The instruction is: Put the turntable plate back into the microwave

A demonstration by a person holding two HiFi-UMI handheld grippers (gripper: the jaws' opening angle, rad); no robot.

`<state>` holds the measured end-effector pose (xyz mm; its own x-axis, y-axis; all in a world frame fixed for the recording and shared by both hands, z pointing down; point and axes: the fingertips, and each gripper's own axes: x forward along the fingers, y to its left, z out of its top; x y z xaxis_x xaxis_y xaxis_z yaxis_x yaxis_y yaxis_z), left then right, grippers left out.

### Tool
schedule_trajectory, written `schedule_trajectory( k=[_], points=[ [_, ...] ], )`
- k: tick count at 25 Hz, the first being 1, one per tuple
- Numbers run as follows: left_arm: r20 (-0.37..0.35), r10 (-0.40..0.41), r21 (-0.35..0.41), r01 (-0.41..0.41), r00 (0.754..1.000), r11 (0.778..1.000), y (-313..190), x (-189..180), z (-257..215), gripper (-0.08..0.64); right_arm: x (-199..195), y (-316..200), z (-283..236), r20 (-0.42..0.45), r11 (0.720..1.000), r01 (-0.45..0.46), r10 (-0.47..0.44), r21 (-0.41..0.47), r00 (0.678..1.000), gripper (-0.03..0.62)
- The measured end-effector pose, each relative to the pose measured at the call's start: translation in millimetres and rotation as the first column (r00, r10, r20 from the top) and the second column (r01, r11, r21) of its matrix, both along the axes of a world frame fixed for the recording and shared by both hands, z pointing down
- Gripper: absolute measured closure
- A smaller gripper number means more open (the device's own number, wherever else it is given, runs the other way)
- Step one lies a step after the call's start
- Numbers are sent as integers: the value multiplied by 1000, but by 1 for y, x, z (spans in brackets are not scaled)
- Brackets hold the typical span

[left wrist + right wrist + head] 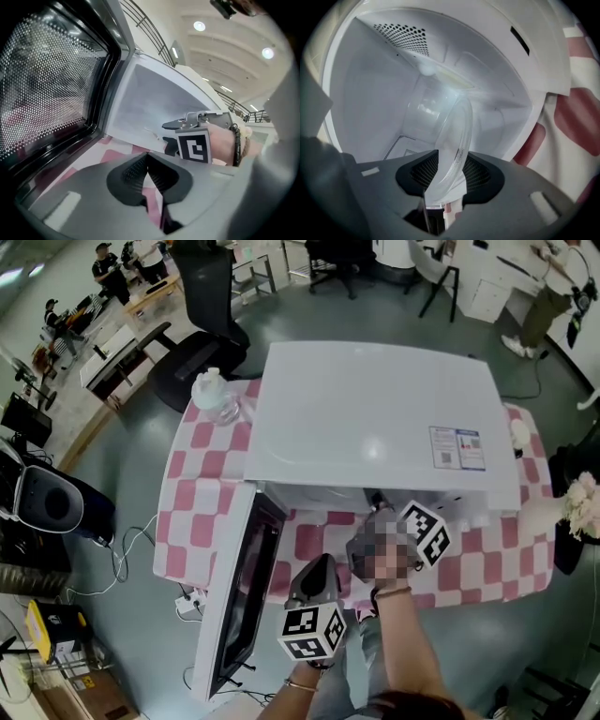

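The white microwave (375, 418) stands on a pink-checked table with its door (239, 601) swung wide to the left. In the right gripper view, the clear glass turntable plate (452, 136) shows edge-on and tilted inside the white cavity (370, 93). Its near rim lies between the jaws of my right gripper (447, 180), which stands open. From the head view, the right gripper (375, 502) reaches into the cavity mouth. My left gripper (323, 566) hovers in front of the opening, beside the door. It is shut (147, 159) and holds nothing.
A crumpled clear plastic bottle (217, 395) sits at the table's back left corner. Pale flowers (583, 502) show at the right edge. A black office chair (202, 324) stands behind the table. A power strip (190, 601) and cable lie on the floor at left.
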<state>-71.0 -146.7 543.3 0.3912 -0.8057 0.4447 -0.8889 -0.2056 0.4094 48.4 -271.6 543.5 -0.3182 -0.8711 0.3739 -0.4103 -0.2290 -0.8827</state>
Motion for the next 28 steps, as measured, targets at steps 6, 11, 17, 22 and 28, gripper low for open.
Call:
schedule_trajectory(
  k=[6,11,17,22,28],
  points=[
    [-4,4,5,-4,1000,1000,0,2,-3,563,-2,5,-3,16,1000,12,-12,-7,1000,449],
    [-6,6,3,-6,1000,1000,3,2,-2,563,-7,8,-9,28,1000,27,-27,0,999,449],
    [-7,7,9,-7,1000,1000,6,1,-4,563,-11,15,-9,34,999,34,-34,-10,999,449],
    [-14,0,7,0,1000,1000,10,-2,-4,563,-8,22,-1,31,999,27,-26,-39,999,449],
    [-12,12,9,-12,1000,1000,17,4,-5,563,-9,26,1,51,998,45,-43,-35,998,449]
  ],
)
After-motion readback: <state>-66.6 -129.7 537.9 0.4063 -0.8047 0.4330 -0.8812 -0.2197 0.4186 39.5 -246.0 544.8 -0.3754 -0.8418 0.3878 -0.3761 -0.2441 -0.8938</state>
